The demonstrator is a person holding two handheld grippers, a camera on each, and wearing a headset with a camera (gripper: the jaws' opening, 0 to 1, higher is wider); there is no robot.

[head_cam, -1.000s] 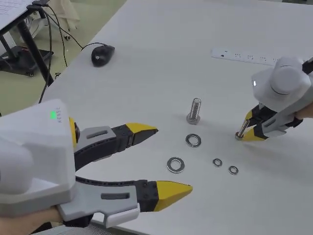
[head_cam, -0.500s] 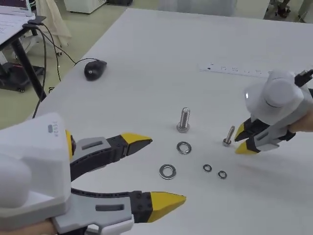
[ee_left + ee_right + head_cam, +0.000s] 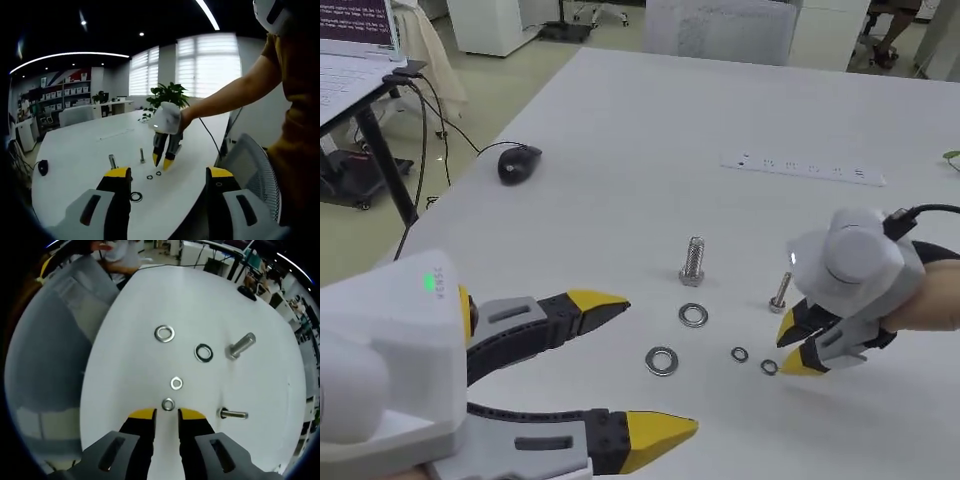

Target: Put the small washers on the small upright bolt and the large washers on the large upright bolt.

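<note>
Right gripper [image 3: 167, 415], jaws narrowly parted and empty, hovers just short of the nearest small washer [image 3: 168, 404], near the small bolt [image 3: 234, 414]. Best pinch the rim edge-on, leaving the hole clear.

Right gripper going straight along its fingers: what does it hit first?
Probably the nearer small silver washer, flat on the white table just ahead of the right gripper, lined up with the gap between its fingers. The second small washer lies beyond it.
</note>
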